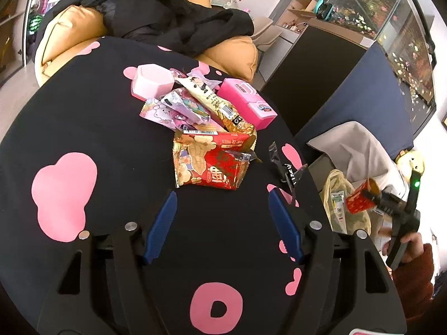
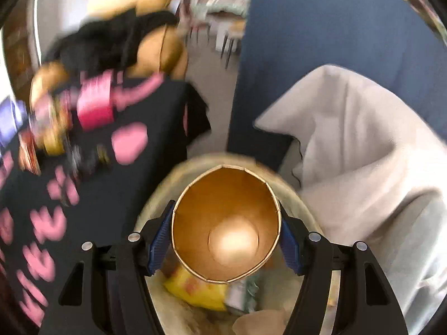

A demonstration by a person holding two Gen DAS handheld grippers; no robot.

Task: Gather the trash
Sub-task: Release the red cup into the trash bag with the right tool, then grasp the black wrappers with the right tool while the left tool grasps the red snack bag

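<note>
My right wrist view is motion-smeared: wrappers (image 2: pixel 53 128) left of the paper cup (image 2: pixel 226 223) unreadable; bin contents (image 2: pixel 201 293) below it mostly hidden.

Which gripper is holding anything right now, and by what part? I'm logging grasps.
The right gripper clamps the red paper cup with a gold inside by its side walls near the rim, above the bin bag. The left gripper is open, holding nothing.

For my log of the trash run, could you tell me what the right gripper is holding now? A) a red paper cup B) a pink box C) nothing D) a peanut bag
A: the right gripper is shut on the red paper cup, its fingers pressing both sides above the trash bag.
</note>
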